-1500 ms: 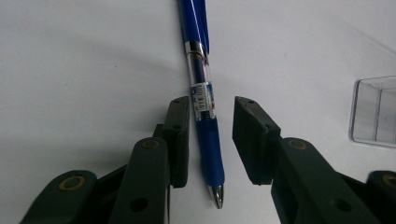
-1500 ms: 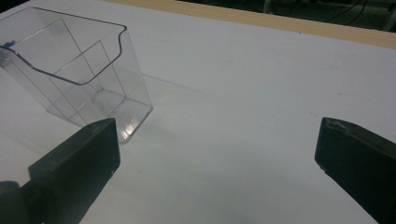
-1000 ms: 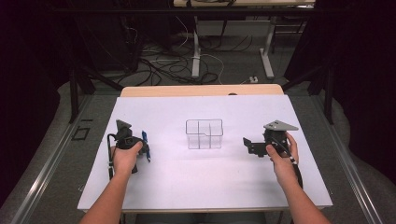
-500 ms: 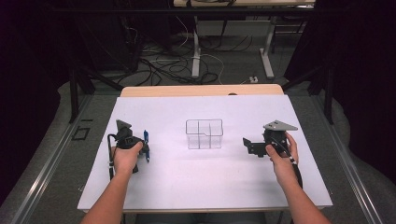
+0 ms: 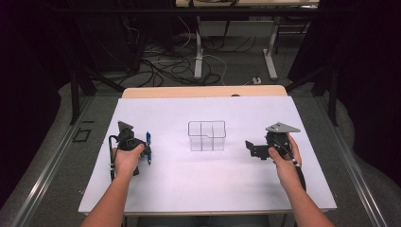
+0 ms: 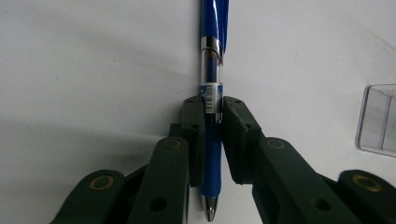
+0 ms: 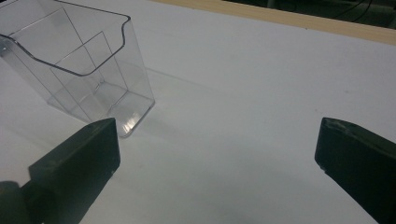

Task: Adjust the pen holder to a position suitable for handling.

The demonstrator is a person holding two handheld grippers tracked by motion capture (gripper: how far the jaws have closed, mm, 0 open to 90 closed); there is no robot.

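Observation:
A blue pen [image 6: 212, 93] lies on the white table, its tip pointing back toward my left gripper's camera. My left gripper [image 6: 213, 109] is shut on the pen, both pads pressed on its barrel just above the blue grip. From above, the pen [image 5: 148, 142] sits at the table's left with my left gripper [image 5: 145, 150] low over it. A clear plastic divided holder [image 5: 206, 135] stands upright at the table's middle. My right gripper [image 5: 250, 149] is to the right of the holder and points toward it. Its jaws [image 7: 217, 149] stand wide open with nothing between them.
The white table [image 5: 198, 189] has bare surface in front of the holder and behind it. A wooden strip [image 5: 203, 91] runs along the far edge. Beyond it are desk legs and cables on the floor. A corner of the clear holder [image 6: 378, 119] shows at the right of the left gripper view.

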